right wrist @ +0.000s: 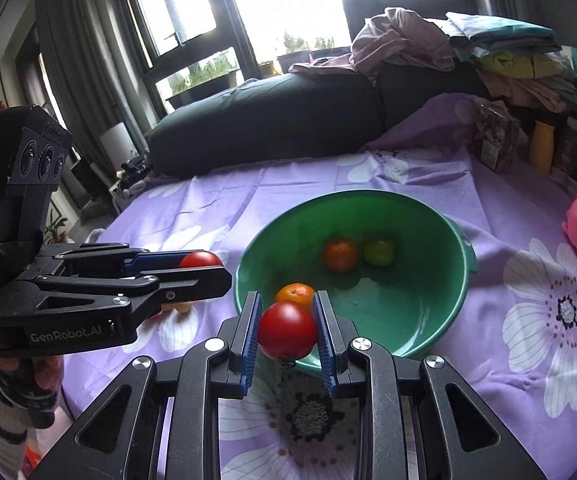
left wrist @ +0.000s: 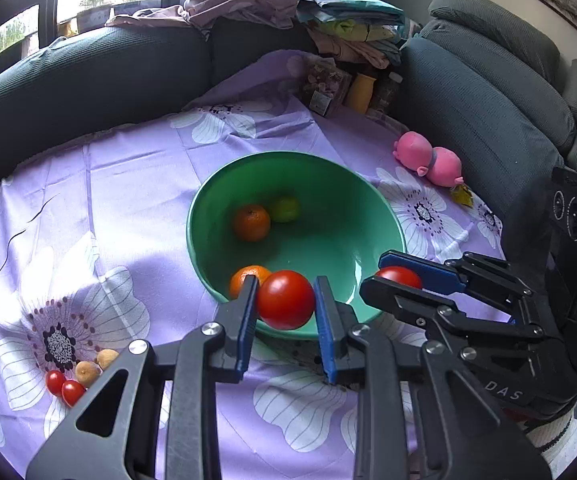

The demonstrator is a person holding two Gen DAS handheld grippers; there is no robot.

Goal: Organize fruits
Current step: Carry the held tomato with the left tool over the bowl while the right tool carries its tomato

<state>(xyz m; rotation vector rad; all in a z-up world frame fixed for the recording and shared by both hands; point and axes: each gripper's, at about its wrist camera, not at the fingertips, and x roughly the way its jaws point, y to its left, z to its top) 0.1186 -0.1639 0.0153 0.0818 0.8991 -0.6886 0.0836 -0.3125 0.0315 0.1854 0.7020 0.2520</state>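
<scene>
Closest in, the left gripper (left wrist: 286, 300) has its jaws closed on a smooth round red tomato (left wrist: 285, 299) at its widest girth, poised above the six-o'clock rim of the green plastic bowl (left wrist: 208, 216). At three o'clock the right gripper (left wrist: 398, 280) likewise pinches a second red tomato (left wrist: 398, 276). Both fruits look light, slick-skinned and easily bruised, so a gentle hold across the middle suits them.
</scene>
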